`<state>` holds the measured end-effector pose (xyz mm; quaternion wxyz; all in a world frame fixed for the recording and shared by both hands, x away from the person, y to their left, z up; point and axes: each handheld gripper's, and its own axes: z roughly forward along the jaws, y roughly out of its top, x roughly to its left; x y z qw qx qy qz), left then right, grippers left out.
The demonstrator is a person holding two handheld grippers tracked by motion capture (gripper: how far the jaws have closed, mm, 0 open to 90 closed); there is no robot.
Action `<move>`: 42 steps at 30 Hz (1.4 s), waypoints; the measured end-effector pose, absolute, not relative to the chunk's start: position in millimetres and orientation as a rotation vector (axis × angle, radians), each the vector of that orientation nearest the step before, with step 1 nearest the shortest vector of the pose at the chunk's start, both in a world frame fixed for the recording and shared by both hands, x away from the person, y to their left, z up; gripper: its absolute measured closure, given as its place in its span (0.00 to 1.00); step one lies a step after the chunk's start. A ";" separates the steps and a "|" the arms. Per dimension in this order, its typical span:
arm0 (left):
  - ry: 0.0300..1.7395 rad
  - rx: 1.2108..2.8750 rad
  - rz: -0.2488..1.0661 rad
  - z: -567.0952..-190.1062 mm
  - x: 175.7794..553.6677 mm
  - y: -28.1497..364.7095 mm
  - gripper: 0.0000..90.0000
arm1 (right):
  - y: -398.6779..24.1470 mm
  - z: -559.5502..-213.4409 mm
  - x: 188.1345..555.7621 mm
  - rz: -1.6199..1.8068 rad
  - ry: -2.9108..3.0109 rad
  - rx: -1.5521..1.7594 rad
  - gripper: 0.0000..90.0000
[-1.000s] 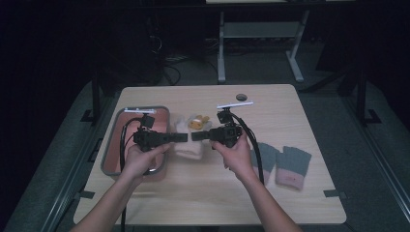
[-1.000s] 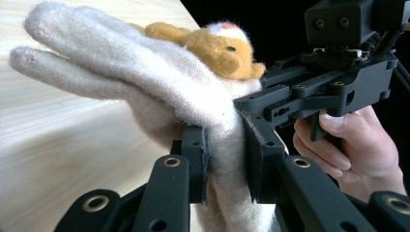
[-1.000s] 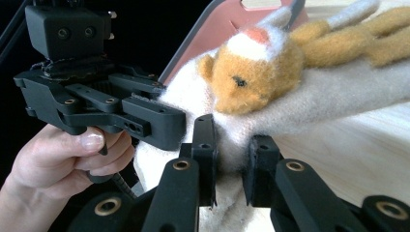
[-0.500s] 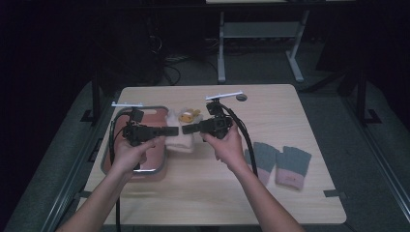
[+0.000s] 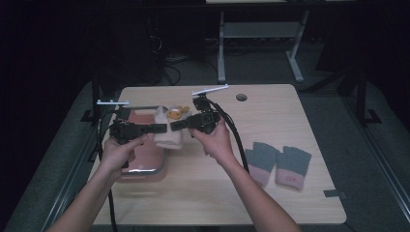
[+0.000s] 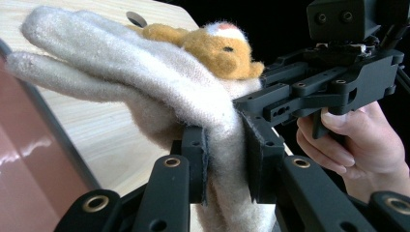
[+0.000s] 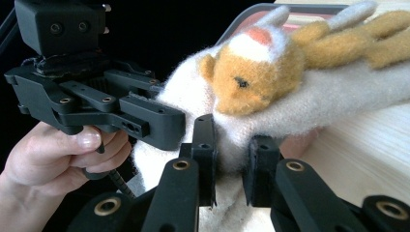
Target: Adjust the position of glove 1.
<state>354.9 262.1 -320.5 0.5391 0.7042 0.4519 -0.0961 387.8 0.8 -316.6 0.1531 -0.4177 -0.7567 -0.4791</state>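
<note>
Writing or brand marks cannot be read anywhere on the things in view. Held just above the desk point(image 5: 290, 193) by the pink tray point(image 5: 145, 166), the cream mitten point(image 5: 169, 137) has its fingers toward ten o'clock in the left gripper view, cuff toward six. It is fuzzy, with an orange animal head point(image 6: 217, 46) sewn on. Left gripper point(image 6: 227, 159) and right gripper point(image 7: 229, 159) both clench the mitten's cuff.

Pair of grey-pink gloves point(image 5: 277, 165) lying on table point(image 5: 300, 203), right side; red tray point(image 5: 145, 157) at left.
</note>
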 end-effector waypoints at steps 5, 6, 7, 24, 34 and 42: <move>1.085 1.669 -0.218 -319.6 354.0 273.2 0.81 | 12.6 -315.3 390.7 -1.368 -2.173 -1.181 0.86; 1.087 1.668 -0.217 -319.5 353.9 275.4 0.81 | 14.8 -315.4 391.3 -1.368 -2.176 -1.176 0.86; 1.089 1.667 -0.217 -319.4 353.7 277.5 0.81 | 17.0 -315.3 391.8 -1.366 -2.176 -1.176 0.86; 1.139 1.635 -0.180 -319.2 350.3 309.0 0.81 | 51.8 -315.7 400.9 -1.352 -2.166 -1.137 0.86; 1.163 1.632 -0.171 -323.9 349.9 322.1 0.81 | 67.5 -319.4 405.8 -1.314 -2.169 -1.130 0.86; 1.189 1.632 -0.164 -329.1 350.9 331.4 0.81 | 79.0 -325.1 410.8 -1.291 -2.172 -1.123 0.86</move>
